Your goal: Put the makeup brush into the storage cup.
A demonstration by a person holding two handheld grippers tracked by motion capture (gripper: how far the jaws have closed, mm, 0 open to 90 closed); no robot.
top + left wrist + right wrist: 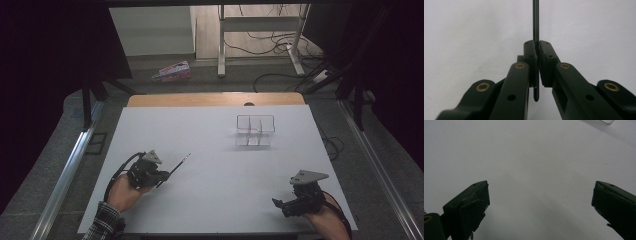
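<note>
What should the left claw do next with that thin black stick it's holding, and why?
Probably carry it toward the clear divided box at the far right of the white table. The left claw is shut on the thin black stick, which points up and right in the high view, with open table between it and the box. The right claw waits open near the front edge.

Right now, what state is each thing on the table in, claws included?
left claw: shut on the thin dark pen.
thin dark pen: clamped between the left claw's pads, lifted off the table, sticking out toward the organiser.
right claw: open, nothing between its pads, near the table's front right.
clear organiser: upright on the white table, its compartments look empty.
</note>
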